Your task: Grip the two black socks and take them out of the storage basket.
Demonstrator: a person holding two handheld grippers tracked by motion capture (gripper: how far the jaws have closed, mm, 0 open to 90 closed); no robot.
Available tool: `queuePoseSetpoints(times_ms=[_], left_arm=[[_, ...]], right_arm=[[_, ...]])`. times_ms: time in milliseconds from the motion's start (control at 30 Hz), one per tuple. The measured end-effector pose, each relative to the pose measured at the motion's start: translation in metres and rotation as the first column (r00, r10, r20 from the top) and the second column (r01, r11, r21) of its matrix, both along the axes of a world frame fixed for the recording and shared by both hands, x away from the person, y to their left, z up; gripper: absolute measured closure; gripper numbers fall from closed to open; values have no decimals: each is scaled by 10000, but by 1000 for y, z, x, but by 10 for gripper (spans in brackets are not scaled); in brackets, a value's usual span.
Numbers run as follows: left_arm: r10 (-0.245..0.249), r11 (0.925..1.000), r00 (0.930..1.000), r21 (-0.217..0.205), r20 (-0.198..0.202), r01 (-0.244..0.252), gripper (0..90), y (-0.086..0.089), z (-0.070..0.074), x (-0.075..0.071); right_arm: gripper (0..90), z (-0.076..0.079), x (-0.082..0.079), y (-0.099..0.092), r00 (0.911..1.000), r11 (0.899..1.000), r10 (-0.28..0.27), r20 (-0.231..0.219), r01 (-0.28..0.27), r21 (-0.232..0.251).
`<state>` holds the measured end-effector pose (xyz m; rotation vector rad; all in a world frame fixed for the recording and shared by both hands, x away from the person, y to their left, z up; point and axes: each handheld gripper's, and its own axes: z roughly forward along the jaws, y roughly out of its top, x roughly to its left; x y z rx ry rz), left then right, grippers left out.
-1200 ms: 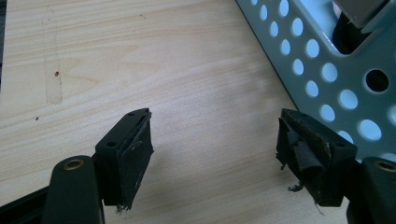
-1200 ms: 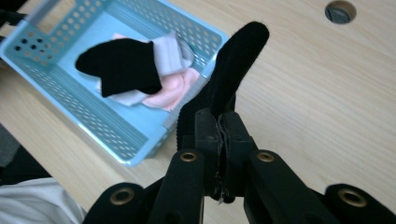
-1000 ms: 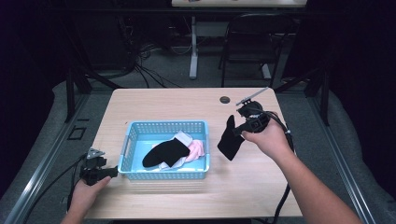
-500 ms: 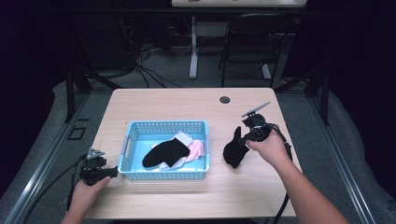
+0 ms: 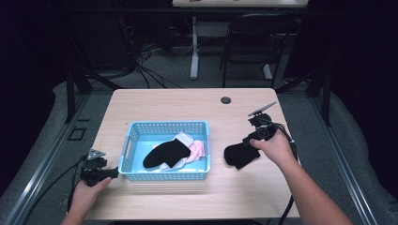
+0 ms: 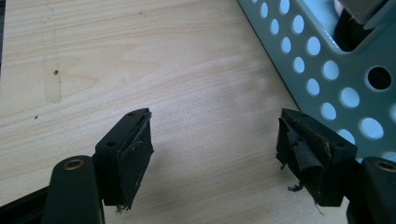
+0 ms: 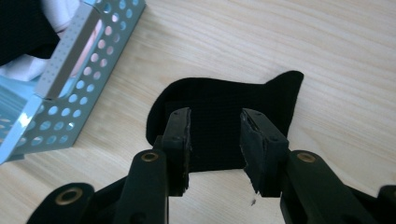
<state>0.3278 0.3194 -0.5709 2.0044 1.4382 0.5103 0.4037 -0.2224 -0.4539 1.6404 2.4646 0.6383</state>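
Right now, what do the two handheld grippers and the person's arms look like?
Both grippers, left gripper and right gripper, are black, each with two blocky jaws on rounded arms with brass-coloured rivets. The jaw pads are worn and frayed. A grey three-cornered plate tops each, and a black cable trails from each. The forearms are bare, with no sleeves in view.
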Motion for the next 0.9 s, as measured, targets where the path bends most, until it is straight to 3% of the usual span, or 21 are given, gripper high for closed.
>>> queuePoseSetpoints(times_ms=[267,533,667,900], left_arm=[[-29,10000,10000,-6,19,29,266,0,0,0],[-54,10000,10000,-27,24,54,266,0,1,0],[-81,10000,10000,-48,11,81,265,1,1,0],[-92,9999,10000,-73,21,92,265,1,1,0]], right_arm=[[624,8,0,29,9965,9961,825,93,-822,-316],[638,13,3,77,9825,9833,1820,410,-1819,-51],[645,10,8,102,9749,9753,2201,338,-2207,137],[648,1,17,133,9678,9676,2496,340,-2506,297]])
